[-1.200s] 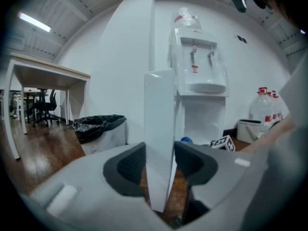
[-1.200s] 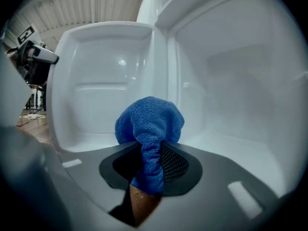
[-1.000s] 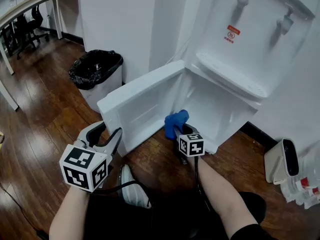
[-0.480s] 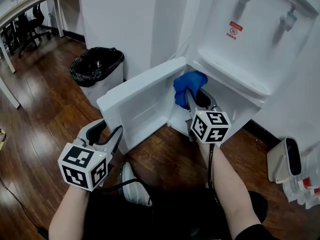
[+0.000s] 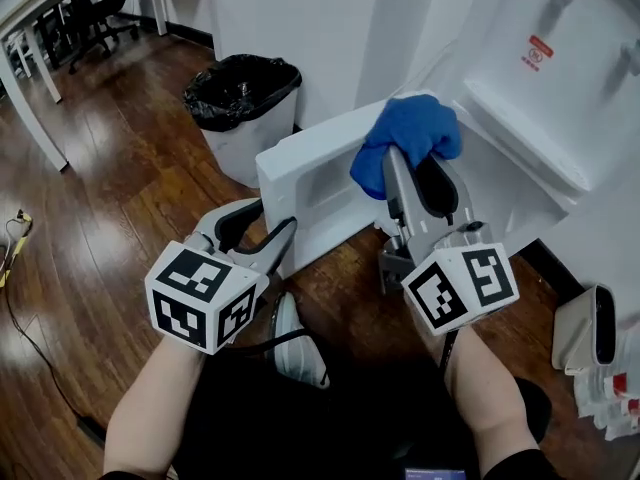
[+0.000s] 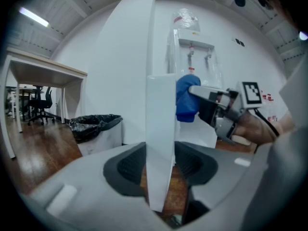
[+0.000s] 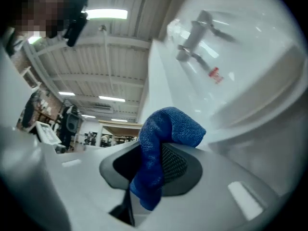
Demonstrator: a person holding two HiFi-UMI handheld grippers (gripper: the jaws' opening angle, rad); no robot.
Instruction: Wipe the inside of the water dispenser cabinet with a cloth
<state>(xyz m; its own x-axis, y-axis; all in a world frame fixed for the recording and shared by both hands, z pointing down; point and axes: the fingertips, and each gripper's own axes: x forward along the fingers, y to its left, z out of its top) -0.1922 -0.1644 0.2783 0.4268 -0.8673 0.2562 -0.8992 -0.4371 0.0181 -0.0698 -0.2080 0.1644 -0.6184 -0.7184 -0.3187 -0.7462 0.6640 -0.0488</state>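
Observation:
The white water dispenser (image 5: 560, 78) stands at the upper right with its lower cabinet (image 5: 500, 193) open. My left gripper (image 5: 275, 216) is shut on the free edge of the white cabinet door (image 5: 320, 173). In the left gripper view the door edge (image 6: 161, 129) runs upright between the pads of the left gripper (image 6: 161, 163). My right gripper (image 5: 418, 163) is raised in front of the cabinet's top, shut on a bunched blue cloth (image 5: 405, 138). In the right gripper view the cloth (image 7: 161, 148) hangs out of the jaws of the right gripper (image 7: 151, 163), below the taps (image 7: 195, 32).
A white bin with a black bag (image 5: 240, 93) stands left of the door on the wood floor (image 5: 110, 198). A small white appliance (image 5: 585, 333) and wrapped bottles sit at the lower right. A desk and office chairs (image 5: 95, 8) are at the far left.
My right gripper has risen with the blue cloth from the cabinet's bottom to the level of its top and now points upward. The left gripper has kept its hold on the door.

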